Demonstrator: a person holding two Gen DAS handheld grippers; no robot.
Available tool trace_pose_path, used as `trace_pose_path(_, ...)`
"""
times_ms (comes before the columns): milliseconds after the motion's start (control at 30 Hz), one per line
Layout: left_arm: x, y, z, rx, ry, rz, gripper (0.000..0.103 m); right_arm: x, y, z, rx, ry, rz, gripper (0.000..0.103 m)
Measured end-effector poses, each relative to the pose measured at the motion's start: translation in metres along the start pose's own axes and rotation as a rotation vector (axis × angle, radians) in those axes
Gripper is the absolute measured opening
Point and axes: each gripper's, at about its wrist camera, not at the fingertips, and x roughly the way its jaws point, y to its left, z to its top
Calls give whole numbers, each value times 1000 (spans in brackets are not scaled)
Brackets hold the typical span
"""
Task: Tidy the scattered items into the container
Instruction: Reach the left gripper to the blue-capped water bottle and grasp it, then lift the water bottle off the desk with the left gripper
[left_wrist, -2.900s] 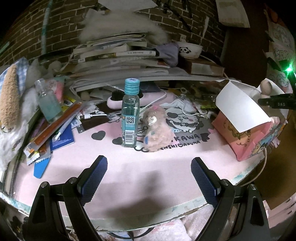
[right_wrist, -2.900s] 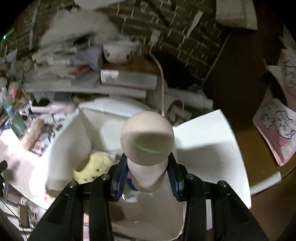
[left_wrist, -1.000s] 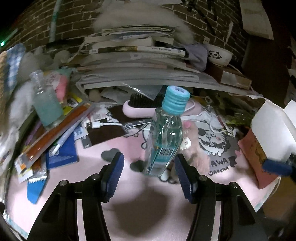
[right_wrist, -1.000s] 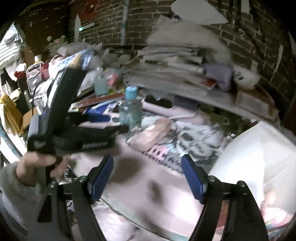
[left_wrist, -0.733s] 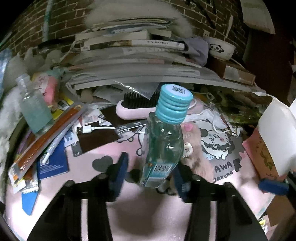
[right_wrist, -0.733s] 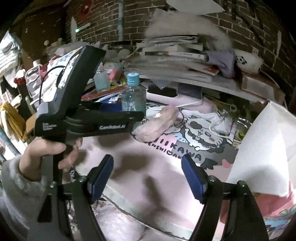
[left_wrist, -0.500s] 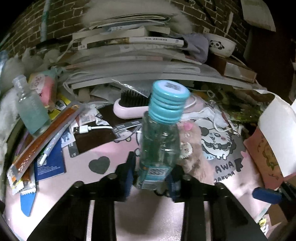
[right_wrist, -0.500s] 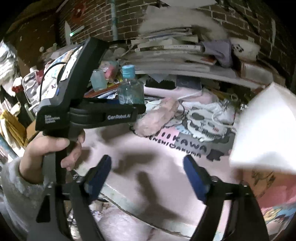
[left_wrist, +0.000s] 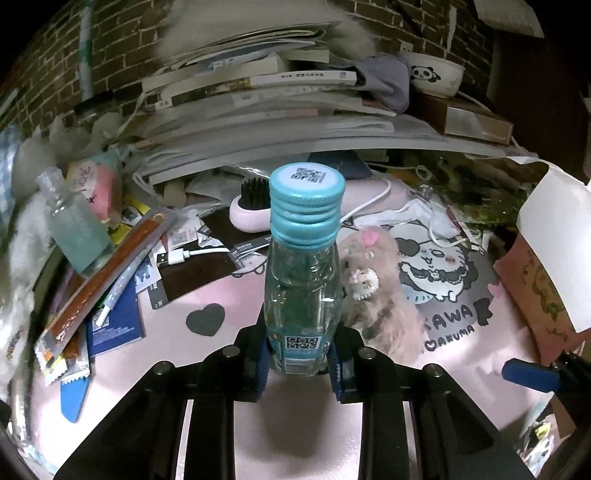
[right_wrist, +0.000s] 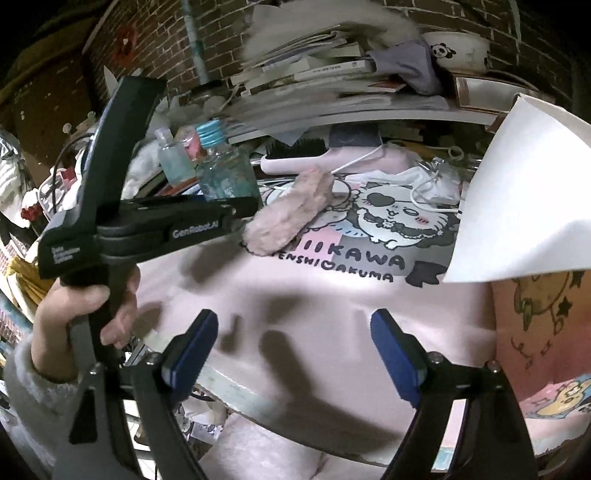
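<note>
Left tongs (left_wrist: 300, 363) pinching clear bottle (left_wrist: 301, 295) low on its body, just above base; jaws just closed in on it. Bottle upright on pink worktop (left_wrist: 207, 373), long axis vertical, blue cap (left_wrist: 306, 206) up. Right tongs (right_wrist: 291, 347) spread, holding nothing, over bare worktop nearer front edge. Pink paper container (left_wrist: 543, 288) off to right of bottle, w/ white flap (right_wrist: 524, 192) raised; probably lift, then carry rightward. Fluffy pink toy (left_wrist: 384, 295) just beside bottle, right side.
</note>
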Motion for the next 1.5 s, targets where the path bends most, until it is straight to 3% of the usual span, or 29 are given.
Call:
trace_pose_path(733,-17,-6,8,23,-29,2,20,3,-12,-7,61,-12,-5,83)
trace_pose_path(833,-10,-4,0,3,-22,1,21,1,-13,-6,58,-16,-10,83)
trace_pose_path(1267,-17,-2,-39,-20,-141,7,21,2,-15,-7,65,-8,5,83)
trace_pose_path(1500,-8,-3,-49,-31,-146,6,21,5,-14,-7,65,1,14,83)
